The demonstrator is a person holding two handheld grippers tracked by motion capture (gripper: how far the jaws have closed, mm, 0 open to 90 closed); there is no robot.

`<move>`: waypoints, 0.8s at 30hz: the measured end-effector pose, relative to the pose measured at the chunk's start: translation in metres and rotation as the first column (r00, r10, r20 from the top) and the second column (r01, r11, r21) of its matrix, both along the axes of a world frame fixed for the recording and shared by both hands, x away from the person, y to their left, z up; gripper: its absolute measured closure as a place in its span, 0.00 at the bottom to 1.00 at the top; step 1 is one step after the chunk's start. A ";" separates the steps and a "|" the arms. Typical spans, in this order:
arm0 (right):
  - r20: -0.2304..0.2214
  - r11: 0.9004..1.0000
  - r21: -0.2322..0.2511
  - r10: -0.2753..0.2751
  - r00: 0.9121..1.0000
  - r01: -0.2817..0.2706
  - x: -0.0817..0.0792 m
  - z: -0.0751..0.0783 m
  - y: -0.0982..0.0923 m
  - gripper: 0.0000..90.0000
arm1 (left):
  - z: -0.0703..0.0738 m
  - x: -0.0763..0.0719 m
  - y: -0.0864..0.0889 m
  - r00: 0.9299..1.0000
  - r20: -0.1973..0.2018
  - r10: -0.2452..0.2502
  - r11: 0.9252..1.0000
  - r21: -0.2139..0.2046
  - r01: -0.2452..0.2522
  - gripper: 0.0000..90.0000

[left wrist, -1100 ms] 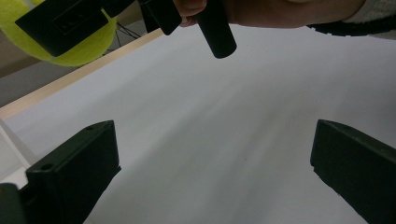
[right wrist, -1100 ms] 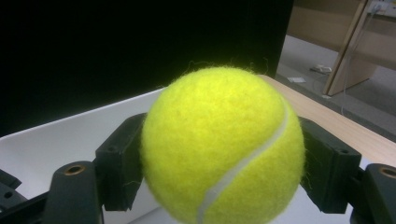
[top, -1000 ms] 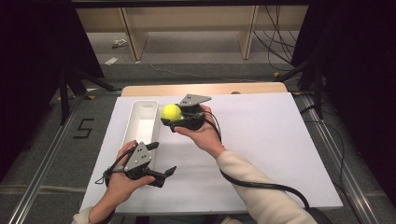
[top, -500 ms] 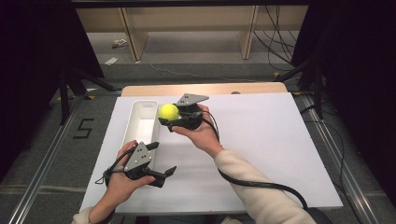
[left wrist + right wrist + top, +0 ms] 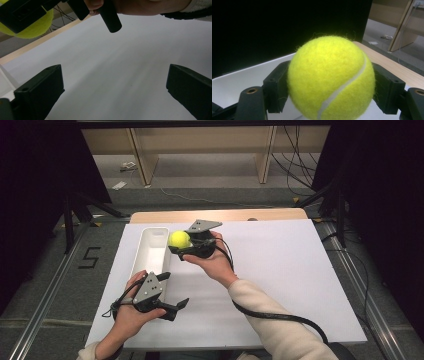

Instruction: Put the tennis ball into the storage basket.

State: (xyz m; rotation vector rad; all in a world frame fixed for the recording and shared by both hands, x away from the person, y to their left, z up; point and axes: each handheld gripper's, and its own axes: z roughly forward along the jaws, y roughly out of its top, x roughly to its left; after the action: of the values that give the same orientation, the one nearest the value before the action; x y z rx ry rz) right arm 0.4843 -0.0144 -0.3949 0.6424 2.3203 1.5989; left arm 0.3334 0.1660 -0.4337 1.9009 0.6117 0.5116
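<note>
The right gripper (image 5: 181, 246) was clamped across the middle of the tennis ball (image 5: 331, 77), which looked light, springy and grippy with felt. The left gripper (image 5: 112, 92) rested with its jaws wide apart over the white table (image 5: 280, 270).

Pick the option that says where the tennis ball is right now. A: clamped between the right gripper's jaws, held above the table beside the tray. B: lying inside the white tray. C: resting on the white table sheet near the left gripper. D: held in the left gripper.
A: the tennis ball sits pinched between both jaws of the right gripper, off the table next to the white tray, while the left gripper is open with nothing in it.
</note>
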 end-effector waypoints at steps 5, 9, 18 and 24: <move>0.002 1.000 0.001 0.002 1.000 -0.002 0.000 0.001 0.002 0.29 | 0.000 0.000 0.000 1.000 0.001 0.000 1.000 0.001 0.000 0.01; 0.001 1.000 0.005 0.001 1.000 -0.001 0.001 0.001 0.004 0.29 | 0.000 0.000 0.000 1.000 0.000 0.001 1.000 -0.001 -0.001 0.01; 0.003 1.000 0.006 0.009 1.000 -0.009 0.002 0.000 0.009 0.29 | 0.000 0.000 0.000 1.000 -0.001 -0.001 1.000 -0.004 0.001 0.01; 0.002 1.000 0.004 0.012 1.000 -0.012 0.002 0.001 0.012 0.29 | 0.000 0.000 0.000 1.000 -0.001 -0.001 1.000 -0.005 0.001 0.01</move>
State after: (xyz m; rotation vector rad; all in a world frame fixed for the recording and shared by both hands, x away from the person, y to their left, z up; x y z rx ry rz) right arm 0.4861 -0.0025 -0.3943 0.6283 2.3241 1.6096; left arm 0.3330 0.1663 -0.4334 1.8972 0.6118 0.5077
